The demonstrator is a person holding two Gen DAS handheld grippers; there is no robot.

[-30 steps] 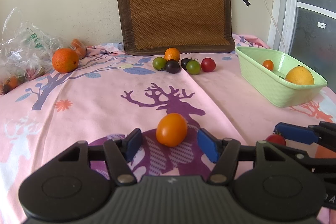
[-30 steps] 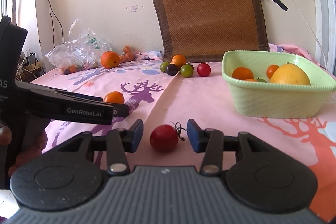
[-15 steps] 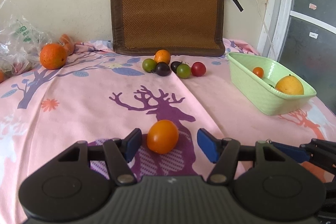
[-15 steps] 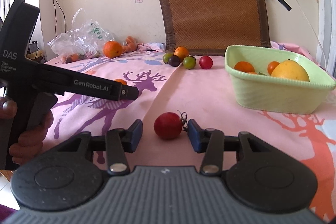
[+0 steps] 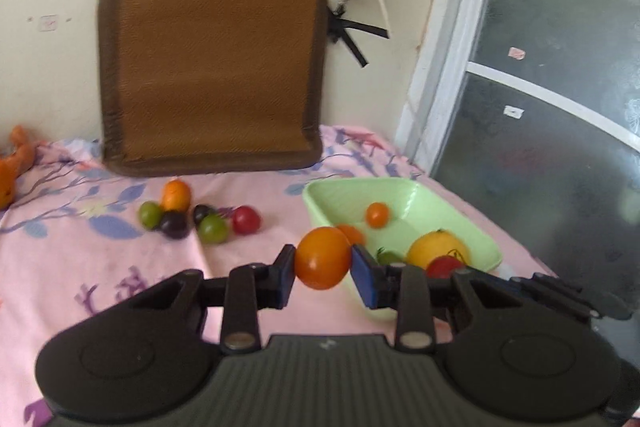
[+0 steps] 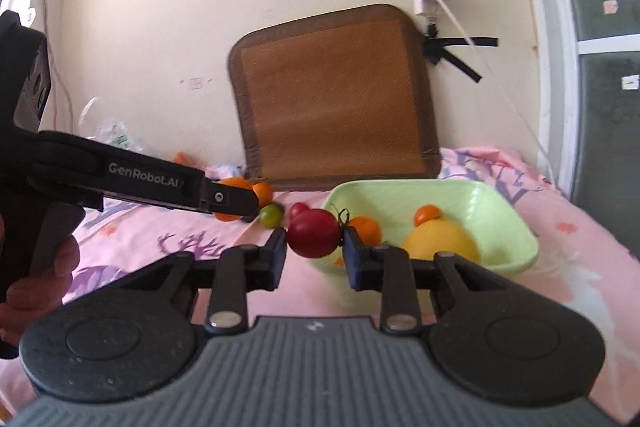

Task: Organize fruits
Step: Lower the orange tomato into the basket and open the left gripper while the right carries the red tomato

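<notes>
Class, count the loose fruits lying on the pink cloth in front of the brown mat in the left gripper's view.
6: an orange one at the back, two green, two dark purple, and a red one at the right end. Others may be hidden.

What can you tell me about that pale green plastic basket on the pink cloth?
The pale green plastic basket is a shallow, squarish dish with ribbed walls and a rolled rim, sitting upright on the pink printed cloth. Inside lie a large yellow citrus, small orange fruits and something green. Neither gripper touches it.
</notes>
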